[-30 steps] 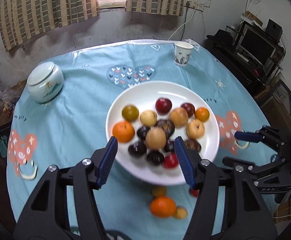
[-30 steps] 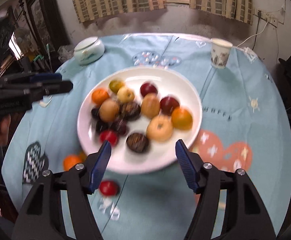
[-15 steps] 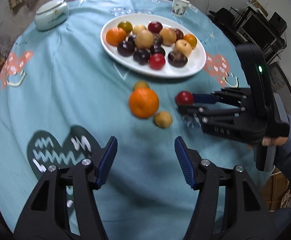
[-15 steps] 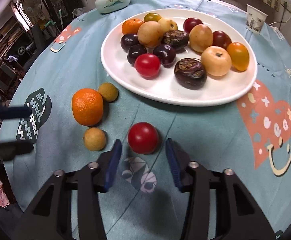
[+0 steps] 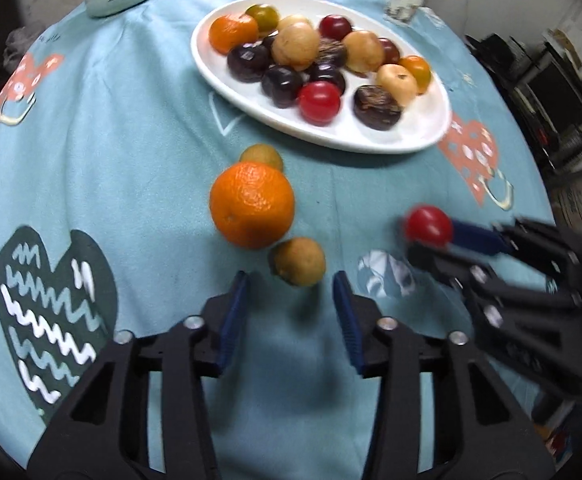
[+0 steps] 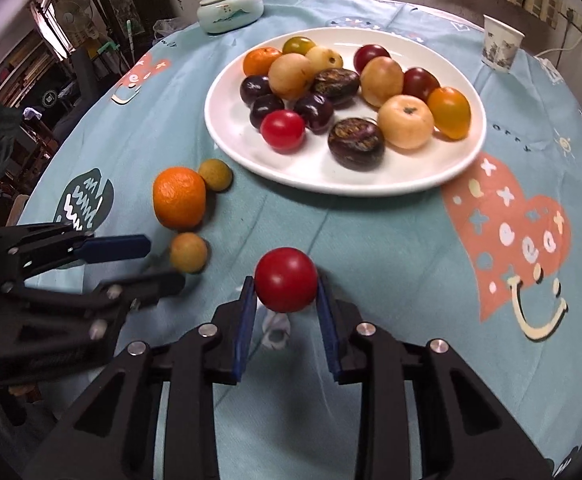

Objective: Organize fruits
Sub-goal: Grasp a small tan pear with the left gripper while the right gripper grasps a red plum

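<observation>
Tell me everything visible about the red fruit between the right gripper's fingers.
The red fruit is small, round, smooth and glossy, like a cherry tomato, with no stem showing. It sits between the blue pads of the right gripper, which is shut on it, both pads pressing its sides. It is over the blue tablecloth, on the near side of the white plate; whether it still touches the cloth cannot be told.

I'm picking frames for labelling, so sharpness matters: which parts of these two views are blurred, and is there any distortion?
Left wrist view: the other black gripper holding the red round fruit is smeared by motion; the large orange is sharp. Right wrist view: the black gripper at left is blurred, the white plate crisp. Both views: fisheye bends the table edge.
</observation>
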### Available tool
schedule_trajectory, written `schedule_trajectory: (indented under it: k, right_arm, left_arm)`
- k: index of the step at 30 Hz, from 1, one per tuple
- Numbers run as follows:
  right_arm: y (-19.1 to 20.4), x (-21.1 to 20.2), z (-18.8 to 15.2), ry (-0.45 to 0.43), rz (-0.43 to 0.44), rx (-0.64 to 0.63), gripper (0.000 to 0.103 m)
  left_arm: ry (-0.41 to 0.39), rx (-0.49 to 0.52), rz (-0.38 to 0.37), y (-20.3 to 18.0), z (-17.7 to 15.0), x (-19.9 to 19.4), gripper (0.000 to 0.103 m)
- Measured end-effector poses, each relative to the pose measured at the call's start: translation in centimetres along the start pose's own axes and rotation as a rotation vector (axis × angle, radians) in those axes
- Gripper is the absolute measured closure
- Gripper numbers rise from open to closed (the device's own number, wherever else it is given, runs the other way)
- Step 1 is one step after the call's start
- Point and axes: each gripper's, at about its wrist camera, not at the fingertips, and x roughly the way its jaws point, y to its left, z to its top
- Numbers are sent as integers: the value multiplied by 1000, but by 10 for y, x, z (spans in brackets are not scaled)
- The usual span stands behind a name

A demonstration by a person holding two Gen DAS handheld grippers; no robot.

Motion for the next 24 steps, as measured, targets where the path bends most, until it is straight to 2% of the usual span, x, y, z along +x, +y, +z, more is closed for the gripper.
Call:
schedule_trajectory:
  k: [3,7,9,13,17,19,24]
  right_arm:
    - [-6,-5,-9,7,13,-3,73]
    - [-9,-9,-16,11,21,-20,73]
    - [-11,-10,-18,11,21,-22,73]
    - [-11,-12,-23,11,22,-20,73]
    - [-6,-18,-29,4,32,-9,73]
    - [-3,-20,-32,1,39,1,73]
    - [16,-26,-48,-5,94,32,73]
  left_arm:
    - [-4,-45,6,0,2,8,62]
    - [-19,-58,17,-6,3,11,64]
    - [-24,-59,31,-7,3,11,74]
    - [-21,-55,21,-6,3,11,74]
    - [-11,-1,26,-6,-8,-3,74]
    - [-12,60,69,-10,-15,-12,74]
    - [-76,205,156,-23,-24,-39,74]
